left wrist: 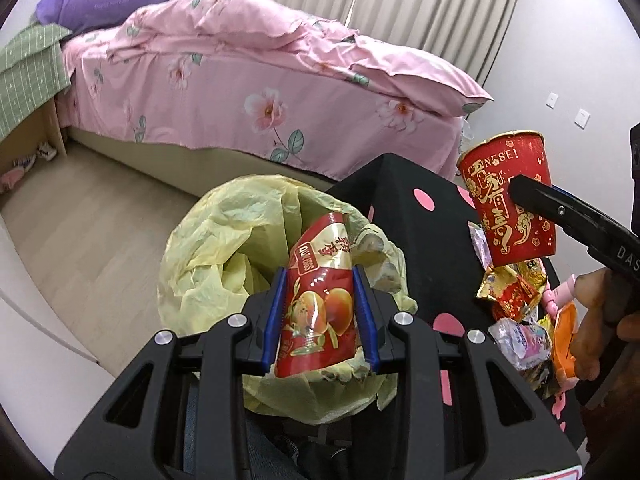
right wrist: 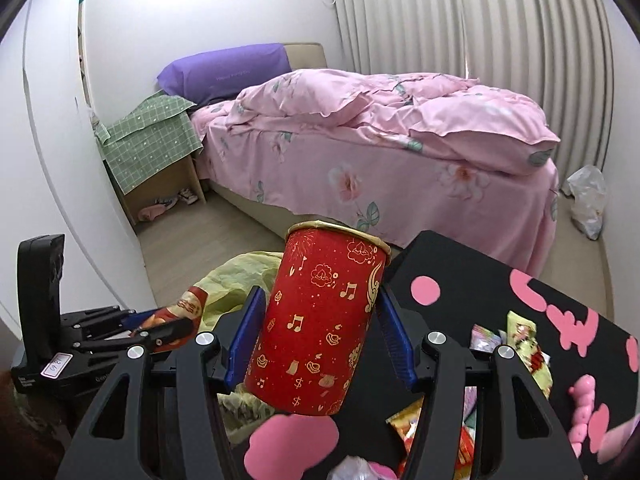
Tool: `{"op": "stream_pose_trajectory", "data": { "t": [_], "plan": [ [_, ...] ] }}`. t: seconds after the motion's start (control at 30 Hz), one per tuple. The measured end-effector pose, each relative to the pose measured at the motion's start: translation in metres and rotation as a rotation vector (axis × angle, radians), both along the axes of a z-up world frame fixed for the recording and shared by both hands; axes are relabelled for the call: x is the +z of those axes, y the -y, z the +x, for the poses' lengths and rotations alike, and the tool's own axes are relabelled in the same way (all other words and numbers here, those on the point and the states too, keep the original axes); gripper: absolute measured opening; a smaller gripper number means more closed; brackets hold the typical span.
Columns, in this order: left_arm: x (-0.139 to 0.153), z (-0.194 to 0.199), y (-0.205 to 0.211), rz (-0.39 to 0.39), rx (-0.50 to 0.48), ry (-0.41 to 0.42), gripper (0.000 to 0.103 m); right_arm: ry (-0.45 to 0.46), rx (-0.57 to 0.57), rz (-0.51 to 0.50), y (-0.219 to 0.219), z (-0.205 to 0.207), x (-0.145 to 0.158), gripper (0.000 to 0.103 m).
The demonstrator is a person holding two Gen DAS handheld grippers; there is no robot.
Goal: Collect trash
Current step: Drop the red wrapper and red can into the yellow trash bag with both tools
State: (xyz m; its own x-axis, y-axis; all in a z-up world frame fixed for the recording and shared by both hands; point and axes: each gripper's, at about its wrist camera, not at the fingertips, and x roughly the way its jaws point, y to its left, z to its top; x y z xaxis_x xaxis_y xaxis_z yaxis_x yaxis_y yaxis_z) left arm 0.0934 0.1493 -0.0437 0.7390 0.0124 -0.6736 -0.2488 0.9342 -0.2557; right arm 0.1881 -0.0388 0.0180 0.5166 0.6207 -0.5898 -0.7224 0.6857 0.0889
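1. Left wrist view: left gripper closed on a red snack packet, blue pads pressing both flanks. Packet's long axis running away from the camera, far end over the open mouth of the yellow-lined bin. Bin directly below and ahead; judged ready for a straight drop. Gripper pitched down toward the bin.

2. Same view, right side: red paper cup held aloft above the black table, upright with a slight lean, rim uppermost. Loose wrappers remaining on the table beneath it.

3. Right wrist view: right gripper closed around the cup, pads on left and right walls, cup clear of the table. Bin liner lying left and slightly far of the cup. Left gripper nearer the bin, occupying its mouth; judged that the cup must travel left once that space frees. Gripper roughly level, facing the bed.
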Motion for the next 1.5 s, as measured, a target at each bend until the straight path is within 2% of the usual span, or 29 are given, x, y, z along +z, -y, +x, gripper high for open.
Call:
{"op": "stream_pose_trajectory", "data": {
  "t": [0.1,0.2,0.27,0.37,0.47,0.6,0.63,0.73,0.8,0.83,0.9,0.93,1.1,1.27,1.33,1.4,1.5],
  "plan": [
    [-0.012,0.013,-0.014,-0.109,-0.011,0.002,0.031,0.001,-0.004,-0.001,-0.006,0.007,-0.002,0.054],
    [-0.028,0.034,-0.016,-0.171,-0.047,-0.03,0.031,-0.006,-0.012,-0.001,-0.008,0.015,-0.003,0.054],
    [-0.042,0.047,-0.016,-0.143,-0.023,-0.077,0.031,-0.014,-0.007,0.003,-0.01,0.019,-0.005,0.054],
    [-0.057,0.053,-0.022,-0.04,0.079,-0.163,0.031,-0.015,0.004,0.001,-0.014,0.022,-0.007,0.054],
    [-0.063,0.045,-0.033,-0.032,0.144,-0.185,0.031,-0.032,0.021,0.002,-0.019,0.026,-0.015,0.054],
    [-0.062,0.029,-0.046,-0.092,0.175,-0.156,0.033,-0.095,0.06,0.018,-0.034,0.033,-0.031,0.054],
    [-0.06,0.023,-0.049,-0.129,0.174,-0.135,0.034,-0.112,0.077,0.02,-0.04,0.033,-0.036,0.055],
    [-0.052,0.014,-0.058,-0.2,0.167,-0.082,0.048,-0.149,0.107,0.016,-0.053,0.035,-0.048,0.058],
    [-0.043,0.006,-0.061,-0.216,0.18,-0.044,0.054,-0.177,0.12,-0.002,-0.06,0.035,-0.056,0.059],
    [-0.035,0.002,-0.063,-0.214,0.191,-0.023,0.055,-0.179,0.117,-0.012,-0.063,0.034,-0.059,0.059],
    [-0.026,-0.001,-0.064,-0.204,0.197,-0.002,0.066,-0.174,0.111,-0.029,-0.064,0.031,-0.061,0.059],
    [-0.021,-0.002,-0.063,-0.196,0.197,0.009,0.067,-0.174,0.11,-0.029,-0.063,0.03,-0.06,0.059],
    [-0.007,-0.002,-0.057,-0.187,0.178,0.035,0.067,-0.13,0.067,-0.034,-0.045,0.025,-0.043,0.06],
    [0.009,-0.001,-0.043,-0.185,0.145,0.078,0.069,-0.083,-0.014,-0.024,0.003,0.022,-0.019,0.06],
    [0.014,0.0,-0.029,-0.185,0.105,0.091,0.069,-0.061,-0.046,-0.02,0.029,0.018,-0.011,0.06],
    [0.016,0.003,-0.014,-0.199,0.05,0.102,0.078,-0.037,-0.067,-0.021,0.052,0.012,-0.006,0.06],
    [0.013,0.01,0.022,-0.242,-0.076,0.098,0.081,-0.001,-0.105,-0.014,0.095,0.0,0.001,0.06]
  ]
}}
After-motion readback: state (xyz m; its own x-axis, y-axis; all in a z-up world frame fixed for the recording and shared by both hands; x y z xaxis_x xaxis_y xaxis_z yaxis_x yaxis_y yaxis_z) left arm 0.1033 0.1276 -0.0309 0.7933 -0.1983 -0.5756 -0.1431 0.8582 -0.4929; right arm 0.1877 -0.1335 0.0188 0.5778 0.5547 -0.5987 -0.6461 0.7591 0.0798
